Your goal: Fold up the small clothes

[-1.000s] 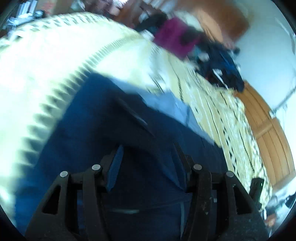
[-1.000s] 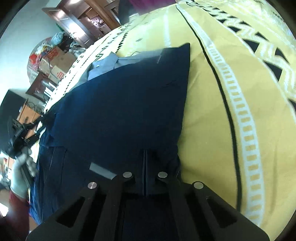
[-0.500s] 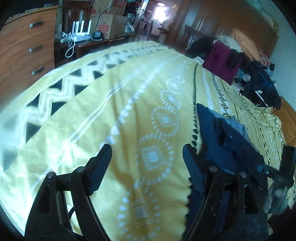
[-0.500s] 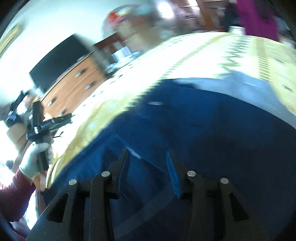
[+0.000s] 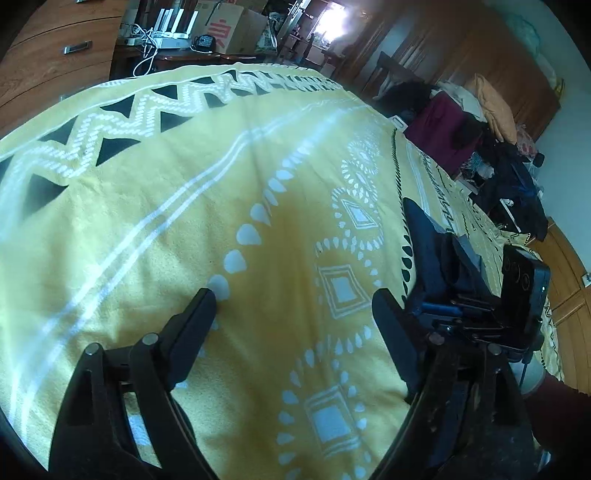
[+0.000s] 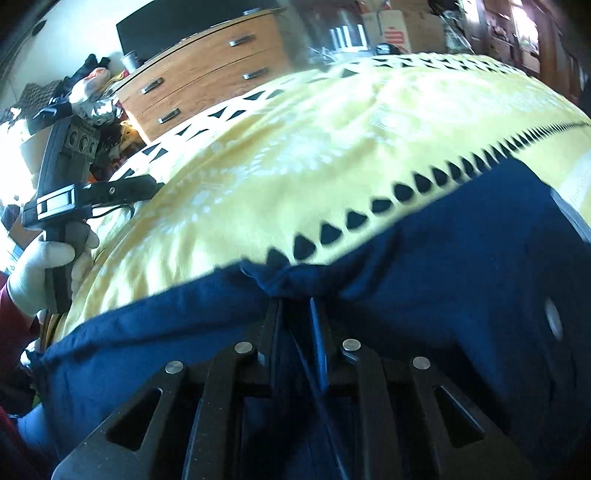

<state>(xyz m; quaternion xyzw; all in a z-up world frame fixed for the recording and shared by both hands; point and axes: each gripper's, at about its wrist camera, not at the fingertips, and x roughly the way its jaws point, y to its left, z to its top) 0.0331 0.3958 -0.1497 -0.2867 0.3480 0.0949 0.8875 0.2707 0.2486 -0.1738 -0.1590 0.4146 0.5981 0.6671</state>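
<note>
Yellow bedspread [image 5: 192,206] w/ white zigzags & black triangles covers the bed, cluttered bedroom all round. Far left, wooden drawers [image 6: 207,70] w/ metal handles, dark screen above them; cardboard boxes [image 5: 225,26] & white cables [image 5: 144,55] on a side surface behind the bed.

My left gripper [image 5: 293,306] hangs over bare bedspread, fingers [image 5: 192,328] released wide & opening further, nothing btwn them, only yellow fabric w/ white diamond print below. In the right wrist view my left hand [image 6: 40,266], white glove, dark red sleeve, grips that tool at the bed's left edge, well apart from the garment.

Navy garment [image 6: 461,266] lies on the bedspread to the right of my left gripper, spread flat in front of my right one, its far edge along the row of black triangles. A lighter grey-blue layer shows at its right end.

My right gripper [image 6: 295,310] is on the garment's near part: fingers [image 6: 271,325] closing, nearly together, a bunched fold of navy cloth pinched btwn them & puckered up just ahead of the tips.

Far right: pile of clothes [image 5: 509,184], maroon cloth [image 5: 443,133], wooden wardrobe doors [image 5: 498,51].
</note>
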